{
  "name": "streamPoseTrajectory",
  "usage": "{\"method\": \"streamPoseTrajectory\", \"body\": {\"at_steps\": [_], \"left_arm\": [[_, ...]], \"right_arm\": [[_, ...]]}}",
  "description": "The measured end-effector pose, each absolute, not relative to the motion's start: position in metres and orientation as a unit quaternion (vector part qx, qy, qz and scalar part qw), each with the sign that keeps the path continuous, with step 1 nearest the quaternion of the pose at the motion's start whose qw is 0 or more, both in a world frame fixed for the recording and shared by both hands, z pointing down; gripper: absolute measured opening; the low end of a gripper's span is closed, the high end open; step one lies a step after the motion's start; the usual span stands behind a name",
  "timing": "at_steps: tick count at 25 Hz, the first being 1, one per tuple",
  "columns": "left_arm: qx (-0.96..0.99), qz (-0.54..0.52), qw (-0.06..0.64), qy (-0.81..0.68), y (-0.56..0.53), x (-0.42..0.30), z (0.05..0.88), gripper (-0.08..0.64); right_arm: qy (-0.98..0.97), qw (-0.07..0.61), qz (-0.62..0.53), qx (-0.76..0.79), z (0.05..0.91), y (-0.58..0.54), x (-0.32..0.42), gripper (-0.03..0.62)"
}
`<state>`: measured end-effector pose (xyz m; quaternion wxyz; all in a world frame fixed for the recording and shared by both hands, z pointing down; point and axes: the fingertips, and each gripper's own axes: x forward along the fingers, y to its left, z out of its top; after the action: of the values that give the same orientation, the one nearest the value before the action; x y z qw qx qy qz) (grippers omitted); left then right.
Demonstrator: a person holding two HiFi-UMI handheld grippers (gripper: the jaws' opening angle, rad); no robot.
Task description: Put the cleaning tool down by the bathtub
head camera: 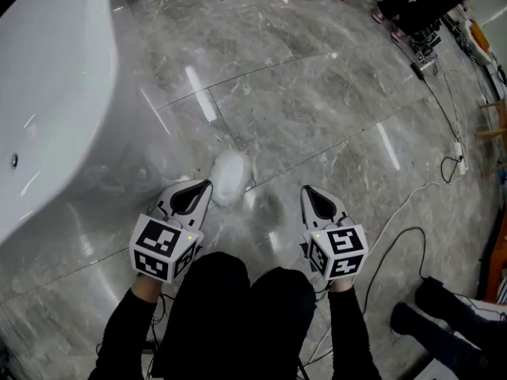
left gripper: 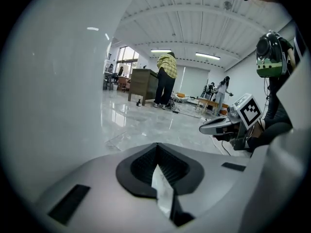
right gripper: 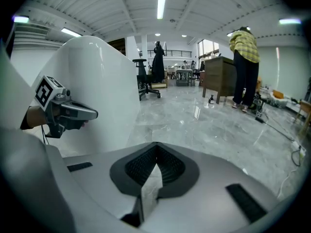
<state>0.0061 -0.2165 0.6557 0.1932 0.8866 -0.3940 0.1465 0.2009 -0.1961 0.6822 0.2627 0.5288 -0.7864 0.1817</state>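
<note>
Grey polished marble floor (head camera: 317, 109), glossy and carrying reflections. Large white glossy bathtub (head camera: 47, 93) stands along the floor's left edge. Left gripper (head camera: 204, 187), pale grey with a marker cube, held low near the tub's base; jaws closed together, nothing between them. Right gripper (head camera: 307, 190) beside it, well apart, jaws likewise closed and empty. Small white rounded cleaning tool (head camera: 231, 174) lies on the floor beside the tub's base, just beyond the left gripper's tip; contact unclear.
</note>
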Motion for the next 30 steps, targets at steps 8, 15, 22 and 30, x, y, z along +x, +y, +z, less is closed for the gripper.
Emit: {"method": "streamPoseTrajectory", "body": {"at_steps": [8,15,22,30], "left_arm": [[0.885,0.118,0.201,-0.403,-0.205,-0.004,0.628,0.008],[0.886,0.105,0.198,-0.406,-0.204,-0.008,0.606,0.008],[0.886,0.11,0.204,-0.403,-0.201,-0.005,0.607,0.008],[0.885,0.118,0.214,-0.397,-0.195,-0.002,0.619,0.008]], "right_arm": [[-0.791,0.261,0.163,0.529,0.65,-0.182,0.198,0.0],[-0.806,0.253,0.147,0.514,0.628,-0.175,0.189,0.0],[-0.813,0.253,0.147,0.504,0.625,-0.174,0.183,0.0],[-0.815,0.259,0.143,0.498,0.63,-0.172,0.179,0.0]]}}
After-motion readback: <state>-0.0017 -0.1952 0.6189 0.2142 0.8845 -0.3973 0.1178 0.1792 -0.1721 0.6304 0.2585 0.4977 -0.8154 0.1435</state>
